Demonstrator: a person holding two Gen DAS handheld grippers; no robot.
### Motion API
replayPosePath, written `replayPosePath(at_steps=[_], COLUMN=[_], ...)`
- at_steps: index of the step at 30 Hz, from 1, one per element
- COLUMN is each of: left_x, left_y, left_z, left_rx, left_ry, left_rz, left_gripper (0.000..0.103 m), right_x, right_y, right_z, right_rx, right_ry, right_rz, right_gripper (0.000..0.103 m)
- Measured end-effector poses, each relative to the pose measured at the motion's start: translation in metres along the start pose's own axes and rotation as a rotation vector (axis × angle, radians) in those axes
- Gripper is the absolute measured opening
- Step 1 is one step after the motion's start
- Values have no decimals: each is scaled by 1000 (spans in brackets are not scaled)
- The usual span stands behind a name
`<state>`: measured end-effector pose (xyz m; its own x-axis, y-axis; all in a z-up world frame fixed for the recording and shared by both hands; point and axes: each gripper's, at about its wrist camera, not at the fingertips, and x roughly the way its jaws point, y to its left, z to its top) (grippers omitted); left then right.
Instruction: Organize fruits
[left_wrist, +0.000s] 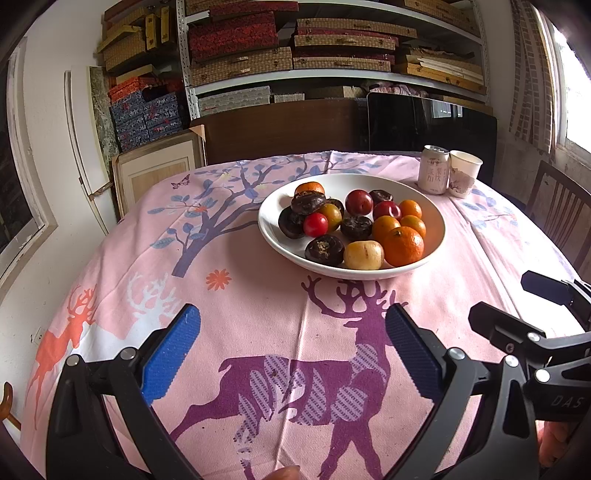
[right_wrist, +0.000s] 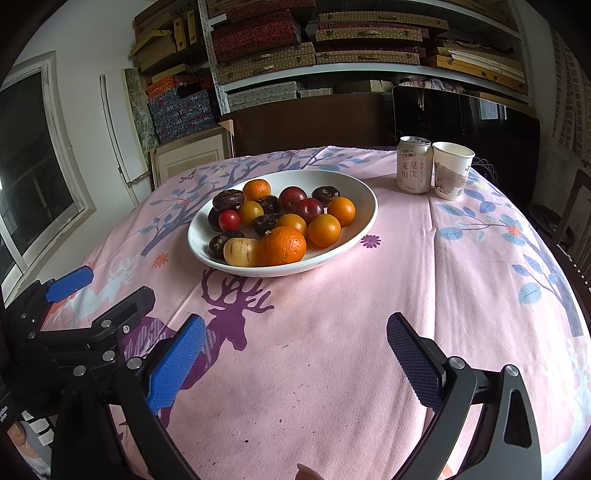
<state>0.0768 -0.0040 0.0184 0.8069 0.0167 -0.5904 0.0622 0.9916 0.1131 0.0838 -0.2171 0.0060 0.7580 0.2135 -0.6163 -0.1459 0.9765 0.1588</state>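
In your left wrist view the right gripper (left_wrist: 517, 306) is cut off by the right edge, and a fingertip (left_wrist: 284, 473) is clipped at the bottom. In the bowl (right_wrist: 364, 221), the largest orange (right_wrist: 283, 246) hides part of the yellow fruit (right_wrist: 242, 252), and several dark fruits (right_wrist: 266, 223) sit half buried. The can (right_wrist: 414, 165) overlaps the paper cup (right_wrist: 451, 170) and its small print is unreadable.

I see a shallow white ceramic bowl (right_wrist: 364, 195) heaped with fruit: round orange tangerines (right_wrist: 283, 246), dark red plums (right_wrist: 308, 210), wrinkled dark-brown fruits (right_wrist: 228, 199), a small red tomato (right_wrist: 229, 220) and a pale yellow fruit (right_wrist: 242, 252) at its near rim.
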Motion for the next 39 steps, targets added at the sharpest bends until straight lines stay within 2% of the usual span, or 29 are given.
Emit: replayPosePath(at_steps=[23, 28, 39], left_x=[1, 0, -1], left_y=[0, -2, -1], left_z=[-2, -6, -4], left_rx=[0, 9, 8], left_ry=[1, -19, -9], left_rz=[-6, 11, -5], left_gripper=[98, 98, 98], right_x=[0, 0, 1], right_y=[0, 0, 0], right_z=[-1, 0, -1], right_rx=[1, 2, 3], right_ry=[1, 1, 3], right_rz=[2, 2, 3], right_gripper=[99, 99, 99])
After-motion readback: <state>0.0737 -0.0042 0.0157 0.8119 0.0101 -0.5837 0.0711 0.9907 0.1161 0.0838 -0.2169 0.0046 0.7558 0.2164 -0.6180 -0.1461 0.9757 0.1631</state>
